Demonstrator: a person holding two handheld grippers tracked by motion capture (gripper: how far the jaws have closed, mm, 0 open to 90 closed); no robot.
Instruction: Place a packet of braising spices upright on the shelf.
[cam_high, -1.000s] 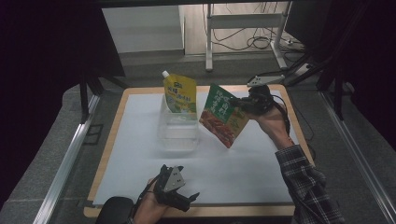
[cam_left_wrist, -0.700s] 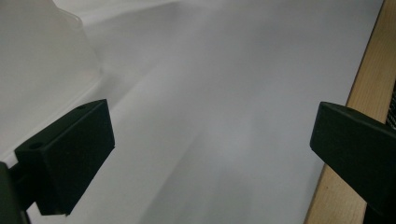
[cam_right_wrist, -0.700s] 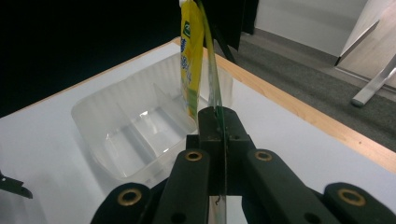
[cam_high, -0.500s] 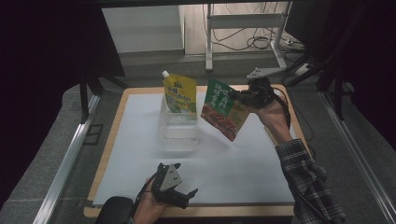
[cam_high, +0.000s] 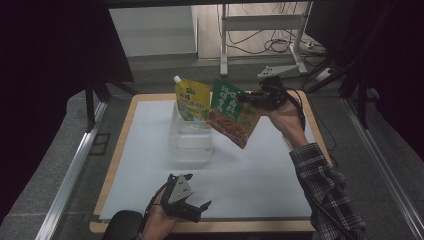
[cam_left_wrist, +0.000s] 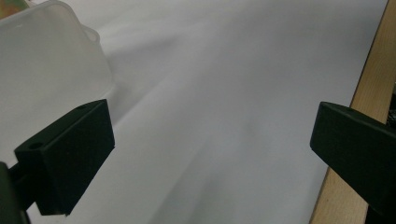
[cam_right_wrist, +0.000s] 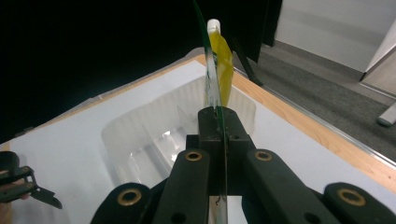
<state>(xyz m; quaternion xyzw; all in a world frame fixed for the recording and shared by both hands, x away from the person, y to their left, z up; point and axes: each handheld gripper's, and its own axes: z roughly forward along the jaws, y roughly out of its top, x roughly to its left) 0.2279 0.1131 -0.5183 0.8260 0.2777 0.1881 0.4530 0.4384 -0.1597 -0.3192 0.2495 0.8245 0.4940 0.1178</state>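
- Right claw (cam_high: 250, 98) clamped on the edge of a green pouch (cam_high: 231, 112), both jaws pressed flat on the thin film; the right gripper view looks straight along the pouch edge-on (cam_right_wrist: 215, 116)
- Green pouch hangs in the air, tilted, lower corner pointing down toward the tabletop's right half, not touching the white mat (cam_high: 250, 175)
- Pouch sits just beside the clear plastic container (cam_high: 190, 140), over its right rim, near the far edge of the tabletop
- Yellow spouted pouch (cam_high: 192, 100) stands upright in the far end of the container, white cap up, left of the green pouch; the two overlap in the high view, contact cannot be told
- In the right gripper view the yellow pouch (cam_right_wrist: 220, 65) shows beyond the green film, container (cam_right_wrist: 154, 135) below the jaws
- Left claw (cam_high: 192, 207) wide open, nothing between the jaws, held low at the near edge of the tabletop, well apart from the container
- Left gripper view: jaws spread over bare mat (cam_left_wrist: 224, 116), container corner (cam_left_wrist: 51, 60) at upper left, wooden tabletop edge (cam_left_wrist: 373, 79) at right
- Person's plaid sleeve (cam_high: 325, 185) comes in along the right edge
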